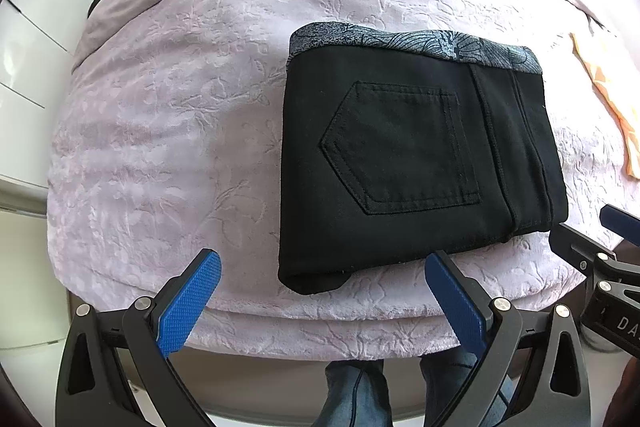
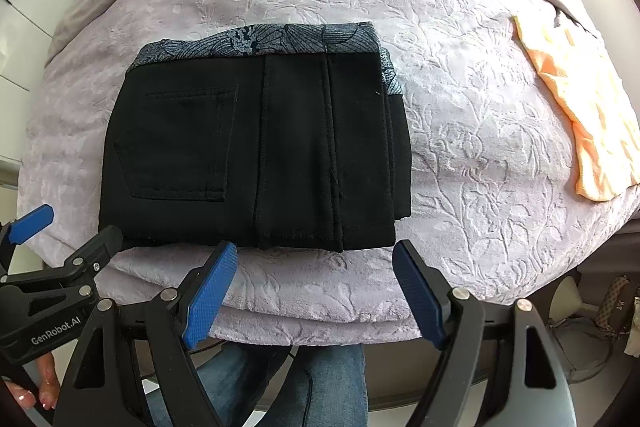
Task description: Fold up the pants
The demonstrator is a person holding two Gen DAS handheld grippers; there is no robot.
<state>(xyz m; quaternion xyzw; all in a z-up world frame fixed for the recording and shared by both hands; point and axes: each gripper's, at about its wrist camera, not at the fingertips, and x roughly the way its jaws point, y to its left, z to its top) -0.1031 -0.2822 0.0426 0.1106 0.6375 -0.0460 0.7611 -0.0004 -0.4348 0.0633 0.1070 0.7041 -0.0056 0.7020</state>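
The pants (image 1: 416,155) lie folded into a compact black bundle on the bed (image 1: 168,115), near its front edge, back pocket up and the patterned waistband on the far side. Both tools hang just short of that front edge. The left hand-held gripper (image 1: 322,301) is spread wide and holds nothing; the right hand-held gripper (image 2: 314,291) is likewise wide apart and empty. Neither touches the cloth.

The fold looks finished, or nearly so, which means the main risk is undoing it. A finger that catches the near hem could drag the top layer and spring the bundle apart. The right edge shows several stacked layers, not quite flush, and a nudge there could slide them out of line. The bundle also sits close to the bed's edge, so a pull toward the person could tip it off the plush cover.

How the legs are tucked inside cannot be seen, nor the underside. An orange cloth (image 2: 576,115) at the right is cut off by the lens rim. Items at the far edge of the bed are too distorted to name.
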